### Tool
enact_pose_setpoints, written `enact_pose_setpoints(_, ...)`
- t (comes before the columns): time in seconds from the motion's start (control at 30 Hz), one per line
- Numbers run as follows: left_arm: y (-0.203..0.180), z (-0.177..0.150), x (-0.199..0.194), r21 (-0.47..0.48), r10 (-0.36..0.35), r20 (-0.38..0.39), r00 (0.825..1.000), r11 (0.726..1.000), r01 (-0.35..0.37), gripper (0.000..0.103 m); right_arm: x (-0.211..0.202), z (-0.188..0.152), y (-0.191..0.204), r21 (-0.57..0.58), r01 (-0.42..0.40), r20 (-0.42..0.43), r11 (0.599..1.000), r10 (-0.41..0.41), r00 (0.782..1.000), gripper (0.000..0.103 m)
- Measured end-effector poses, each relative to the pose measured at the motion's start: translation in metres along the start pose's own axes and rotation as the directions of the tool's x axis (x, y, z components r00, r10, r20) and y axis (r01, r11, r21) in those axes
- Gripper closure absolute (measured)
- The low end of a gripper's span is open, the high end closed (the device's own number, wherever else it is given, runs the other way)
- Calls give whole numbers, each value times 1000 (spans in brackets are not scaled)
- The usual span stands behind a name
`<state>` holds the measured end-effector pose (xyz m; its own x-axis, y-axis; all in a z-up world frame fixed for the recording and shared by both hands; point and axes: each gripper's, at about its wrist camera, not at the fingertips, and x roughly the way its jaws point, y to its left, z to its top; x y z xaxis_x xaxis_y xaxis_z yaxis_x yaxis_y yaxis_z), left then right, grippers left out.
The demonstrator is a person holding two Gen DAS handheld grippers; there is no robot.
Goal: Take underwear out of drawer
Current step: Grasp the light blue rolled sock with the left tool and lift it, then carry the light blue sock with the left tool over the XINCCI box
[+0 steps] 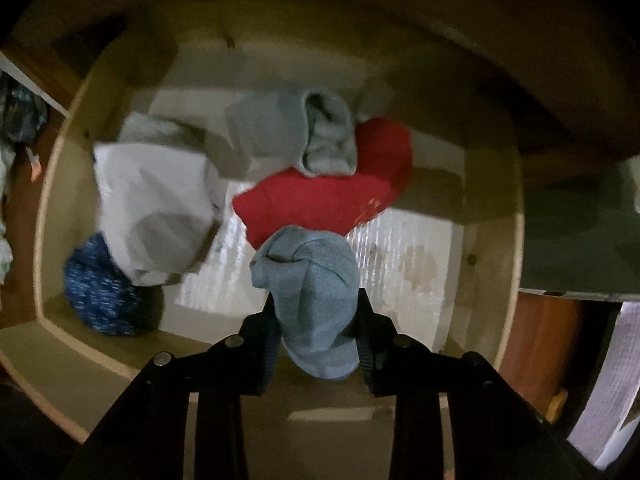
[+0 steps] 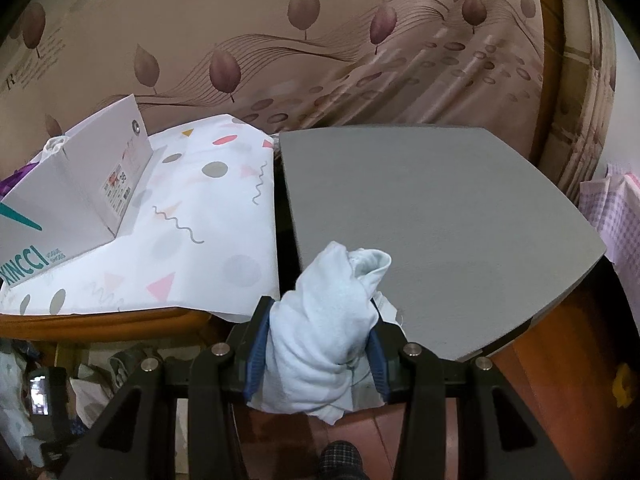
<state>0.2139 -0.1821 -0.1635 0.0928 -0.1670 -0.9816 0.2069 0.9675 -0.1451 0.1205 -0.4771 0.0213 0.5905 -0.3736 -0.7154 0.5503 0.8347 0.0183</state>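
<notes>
Blue underwear [image 1: 316, 300] clamped in left gripper [image 1: 316, 320], seemingly above drawer [image 1: 492, 208].

Left gripper [image 1: 316, 320] and right gripper [image 2: 320, 340] jaws both clamped on cloth

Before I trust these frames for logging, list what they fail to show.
- Left wrist view: motion blur; whether the blue-grey bundle in the left gripper is underwear or socks.
- Same view: the drawer rear, lost in shadow.
- Right wrist view: the pale blue cloth covers the right gripper fingers' inner faces; its lower end hangs behind the crossbar.
</notes>
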Motion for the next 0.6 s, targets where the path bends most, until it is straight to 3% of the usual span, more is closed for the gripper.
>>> enact_pose_setpoints(0.13, 5, -14, -32, 62, 18, 88, 996, 998, -24, 73, 0, 0, 4, -13, 12, 8, 1000, -12, 1000, 60)
enact_pose_setpoints(0.37, 12, -33, -79, 160, 37, 223, 974, 984, -74, 73, -1, 0, 9, -15, 15, 13, 1000, -15, 1000, 60)
enact_pose_setpoints(0.6, 13, -50, -126, 259, 75, 376, 923, 949, -182, 73, -2, 0, 13, -24, 36, 27, 999, -36, 999, 60)
